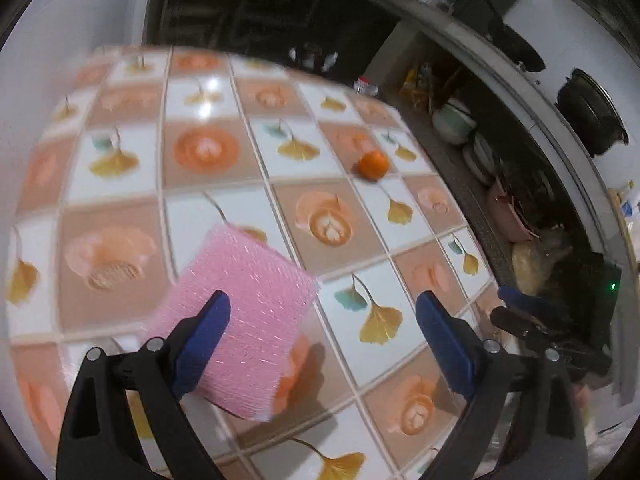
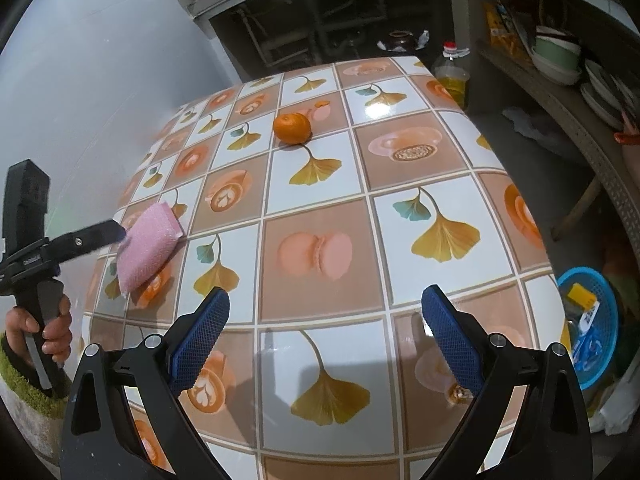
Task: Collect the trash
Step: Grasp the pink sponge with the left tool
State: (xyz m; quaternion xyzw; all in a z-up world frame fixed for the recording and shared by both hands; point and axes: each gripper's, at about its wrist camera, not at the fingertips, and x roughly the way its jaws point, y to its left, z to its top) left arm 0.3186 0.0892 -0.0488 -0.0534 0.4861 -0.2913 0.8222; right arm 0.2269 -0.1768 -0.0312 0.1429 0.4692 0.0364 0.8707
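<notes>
On the left wrist view, left gripper [image 1: 323,312] jaws spread wide, empty; pink foam pad [image 1: 244,312] lies on the patterned worktop [image 1: 400,280], touching the left finger [image 1: 204,336] only, not between both. Orange [image 1: 372,165] sits further off. Frame blurred.

From the right wrist view: right gripper [image 2: 325,316] also spread, holding nothing, above bare worktop [image 2: 320,208]. Pad [image 2: 150,250] near the left edge, left gripper finger against it. Blue basket [image 2: 588,324] on floor beside the worktop, scraps inside.

Risk: closing off-centre nudges the light pad over the edge.
</notes>
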